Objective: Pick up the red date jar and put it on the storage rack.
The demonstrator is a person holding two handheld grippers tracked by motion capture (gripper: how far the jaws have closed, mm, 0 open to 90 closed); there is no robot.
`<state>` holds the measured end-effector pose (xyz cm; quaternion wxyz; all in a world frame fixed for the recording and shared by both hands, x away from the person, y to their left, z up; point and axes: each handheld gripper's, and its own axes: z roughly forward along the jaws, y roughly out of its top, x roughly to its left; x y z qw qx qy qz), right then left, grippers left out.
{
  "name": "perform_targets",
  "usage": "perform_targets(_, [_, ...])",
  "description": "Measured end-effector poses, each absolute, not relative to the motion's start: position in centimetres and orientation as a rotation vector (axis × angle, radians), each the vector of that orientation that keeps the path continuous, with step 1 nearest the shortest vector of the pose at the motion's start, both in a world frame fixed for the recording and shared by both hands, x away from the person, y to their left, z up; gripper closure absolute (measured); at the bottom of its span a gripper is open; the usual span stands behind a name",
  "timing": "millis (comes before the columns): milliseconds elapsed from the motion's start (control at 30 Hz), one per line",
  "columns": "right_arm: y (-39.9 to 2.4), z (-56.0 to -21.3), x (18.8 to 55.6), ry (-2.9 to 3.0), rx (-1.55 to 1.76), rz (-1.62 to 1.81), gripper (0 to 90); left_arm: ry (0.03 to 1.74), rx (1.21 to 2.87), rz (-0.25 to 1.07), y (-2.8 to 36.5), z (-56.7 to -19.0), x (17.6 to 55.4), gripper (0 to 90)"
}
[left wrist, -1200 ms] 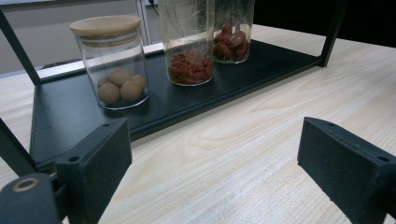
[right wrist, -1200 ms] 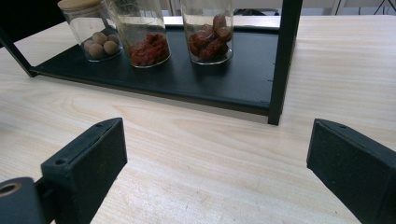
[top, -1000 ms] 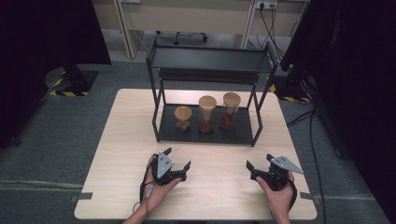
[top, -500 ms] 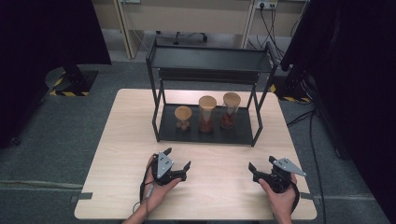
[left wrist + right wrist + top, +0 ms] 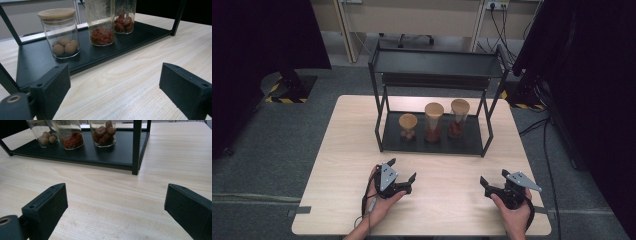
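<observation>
Jars on the rack's bottom shelf were the things nearest the tools: short jar (image 5: 408, 126) with pale round nuts at left, middle jar (image 5: 434, 121) with red berries, right jar (image 5: 459, 118) with dark red dates. All three upright, side by side in a row, slightly apart, on the black rack (image 5: 432, 142) at the far half of the worktop (image 5: 342, 150). Wooden lids on all three in the high view.

Left tool (image 5: 401, 176) rested near the worktop's near edge, jaws wide, nothing between them; left gripper view looked at the short jar (image 5: 60, 33) and middle jar (image 5: 100, 22). Right tool (image 5: 493, 179) at near right, jaws wide too, empty, well apart from the rack.

Handling, as a guess: glass, so stiff, smooth, likely slippery and breakable; mostly empty, so probably light. Lids may sit loose, so grip the glass body below the lid, squarely across its width, not the lid itself. Upper shelf overhead and rack posts limit clearance, so come in level from the near side
</observation>
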<state>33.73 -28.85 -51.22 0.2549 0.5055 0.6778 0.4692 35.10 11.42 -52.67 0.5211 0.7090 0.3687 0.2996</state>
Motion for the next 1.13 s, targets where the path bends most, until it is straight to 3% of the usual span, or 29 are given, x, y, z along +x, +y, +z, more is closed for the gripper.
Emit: perform_targets(1133, [-29.02, -52.11, 33.46, 1.834, 1.365, 1.285, 5.1, 0.894, 1.696, 0.711, 11.49, -52.66, 35.16, 9.6])
